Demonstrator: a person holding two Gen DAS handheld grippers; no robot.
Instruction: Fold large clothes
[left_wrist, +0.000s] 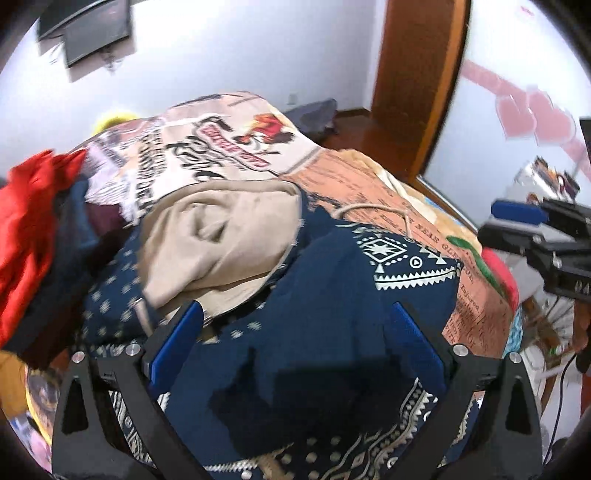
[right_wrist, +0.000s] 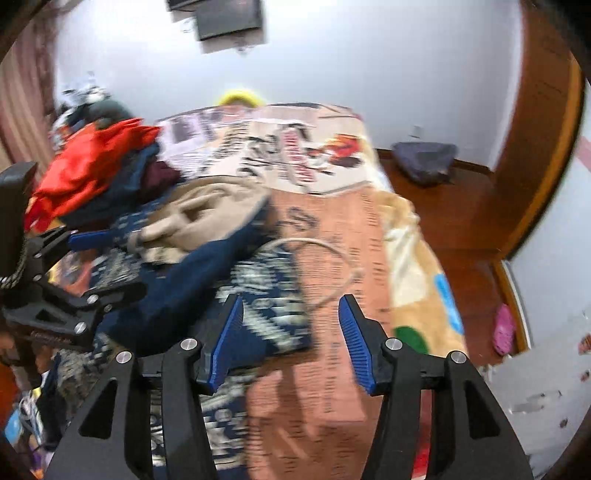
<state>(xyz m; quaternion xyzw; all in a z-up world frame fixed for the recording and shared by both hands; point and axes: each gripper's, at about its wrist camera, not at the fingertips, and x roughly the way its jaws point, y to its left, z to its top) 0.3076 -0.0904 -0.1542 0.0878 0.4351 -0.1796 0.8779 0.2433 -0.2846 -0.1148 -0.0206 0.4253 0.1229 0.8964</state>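
Printed bedspread (right_wrist: 332, 229), white wall (right_wrist: 369, 55), wooden door (right_wrist: 535, 129)

On the printed bedspread (left_wrist: 373, 192) I can read only "NEAR" and "Injured" in its orange newspaper-style panel. I find the lettering on its cream panel too blurred to read.

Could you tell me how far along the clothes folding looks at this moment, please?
Done: the navy patterned garment lies partly doubled over on the bed, beige lining showing. In hand: nothing; the left claw and right claw both stand open above it. Left: finishing this fold, then the red and dark clothes pile.
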